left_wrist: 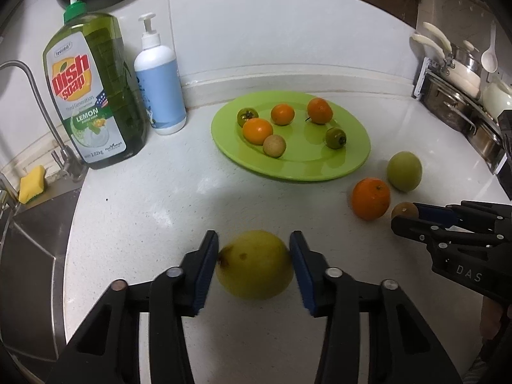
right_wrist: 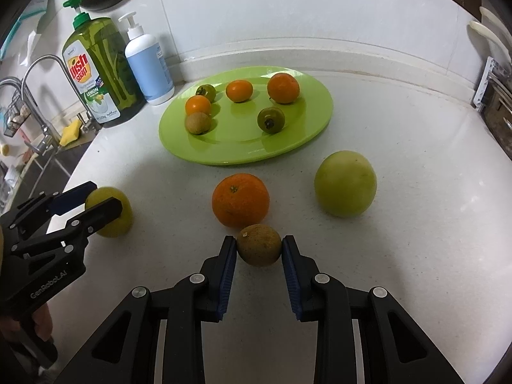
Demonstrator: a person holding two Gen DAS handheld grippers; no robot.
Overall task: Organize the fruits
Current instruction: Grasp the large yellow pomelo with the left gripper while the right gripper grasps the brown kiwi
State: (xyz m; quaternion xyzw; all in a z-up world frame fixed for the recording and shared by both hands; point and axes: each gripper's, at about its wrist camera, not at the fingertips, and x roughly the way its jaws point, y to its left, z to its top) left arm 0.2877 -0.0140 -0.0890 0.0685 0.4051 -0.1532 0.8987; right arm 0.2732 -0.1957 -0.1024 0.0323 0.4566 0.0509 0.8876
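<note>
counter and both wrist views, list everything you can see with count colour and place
plate: 1, lime green, back centre of the counter
small fruits on plate: 6; three orange, two dark green, one tan
yellow fruit: 1, counter, between left gripper's pads
small brown fruit: 1, counter, between right gripper's pads
orange: 1, counter, just behind the brown fruit
pale green fruit: 1, counter, right of the orange
dish soap bottle: 1, green, back left
pump bottle: 1, white and blue, beside the soap
sponge: 1, yellow, by the sink
tap: steel, at the sink
pots: steel, far right
left gripper: black, blue pads, on the yellow fruit
right gripper: black, blue pads, shut on the brown fruit
</note>
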